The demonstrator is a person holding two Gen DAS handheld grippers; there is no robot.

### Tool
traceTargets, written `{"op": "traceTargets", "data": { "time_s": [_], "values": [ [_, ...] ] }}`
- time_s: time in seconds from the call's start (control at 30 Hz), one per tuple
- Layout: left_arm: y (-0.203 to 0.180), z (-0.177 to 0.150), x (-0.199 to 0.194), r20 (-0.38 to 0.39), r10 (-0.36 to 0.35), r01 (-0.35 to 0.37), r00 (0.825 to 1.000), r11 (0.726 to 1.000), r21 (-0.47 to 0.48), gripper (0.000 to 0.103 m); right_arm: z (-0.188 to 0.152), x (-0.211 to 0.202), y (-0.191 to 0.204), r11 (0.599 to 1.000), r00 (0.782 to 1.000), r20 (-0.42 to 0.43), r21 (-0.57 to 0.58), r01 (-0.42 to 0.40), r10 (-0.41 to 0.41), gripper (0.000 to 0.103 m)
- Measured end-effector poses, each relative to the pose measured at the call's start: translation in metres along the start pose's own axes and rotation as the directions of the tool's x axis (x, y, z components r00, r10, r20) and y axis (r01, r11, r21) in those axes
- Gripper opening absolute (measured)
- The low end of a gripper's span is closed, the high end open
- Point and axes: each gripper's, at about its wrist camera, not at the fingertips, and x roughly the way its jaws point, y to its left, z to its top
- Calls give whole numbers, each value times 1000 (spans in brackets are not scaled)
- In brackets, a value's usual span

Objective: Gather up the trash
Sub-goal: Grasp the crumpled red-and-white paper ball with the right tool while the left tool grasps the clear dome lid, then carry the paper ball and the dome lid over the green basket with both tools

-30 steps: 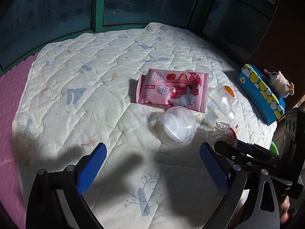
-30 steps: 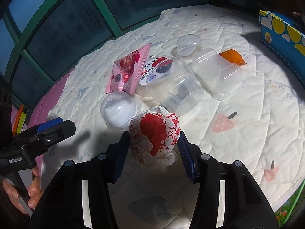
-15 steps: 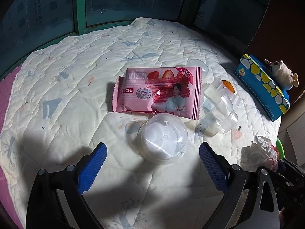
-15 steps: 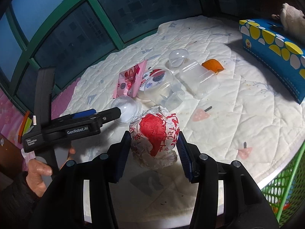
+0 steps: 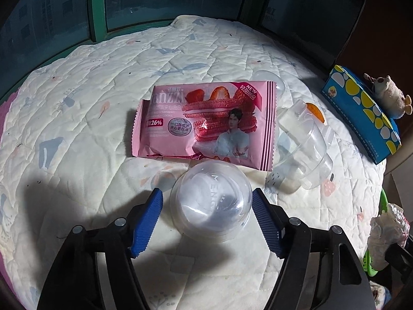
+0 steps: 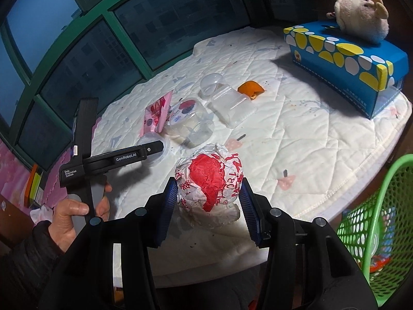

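A clear plastic dome lid (image 5: 210,201) lies on the white quilted mat (image 5: 77,129). My left gripper (image 5: 206,206) straddles it, jaws closing; the right pad is at its rim and a small gap shows at the left pad. Behind the lid lie a pink snack wrapper (image 5: 206,121), stacked clear cups (image 5: 302,149) and an orange peel (image 5: 315,111). My right gripper (image 6: 209,193) is shut on a crumpled red-and-white paper ball (image 6: 209,180), held above the mat's near edge. A green mesh basket (image 6: 374,222) stands at the lower right.
A blue-and-yellow tissue box (image 6: 346,59) with a plush toy (image 6: 358,18) on it sits at the mat's far right. A labelled yogurt cup (image 6: 185,118) lies beside the wrapper. A person's hand (image 6: 77,209) holds the left gripper's handle. Dark windows with green frames (image 6: 64,59) ring the back.
My left gripper has moved forward and down onto the dome lid and its jaws have narrowed around it. My right gripper has carried the paper ball back off the pile towards the green basket.
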Motion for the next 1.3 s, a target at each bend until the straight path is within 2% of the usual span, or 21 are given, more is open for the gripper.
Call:
{"op": "traceTargets", "data": {
  "time_s": [0.07, 0.33, 0.77, 0.97, 1.3],
  "values": [
    [-1, 0, 1, -4, 1, -1, 1000, 1000, 2, 62, -2, -3, -3, 1000, 1000, 3, 6, 6, -6, 49],
    [-1, -5, -9, 5, 1, -1, 1000, 1000, -10, 61, -9, -14, -12, 999, 1000, 17, 30, 14, -14, 49],
    [-9, -31, -66, 52, -44, 44, 998, 999, 10, 61, -25, -41, -26, 997, 997, 56, 70, 42, -46, 49],
    [-36, -39, -83, 65, -88, 84, 994, 995, 61, 61, -33, -57, -48, 990, 993, 64, 104, 91, -97, 49],
    [-101, -42, -89, 49, -175, 166, 983, 975, 150, 61, -50, -86, -93, 970, 977, 60, 152, 192, -203, 49]
  ]
}}
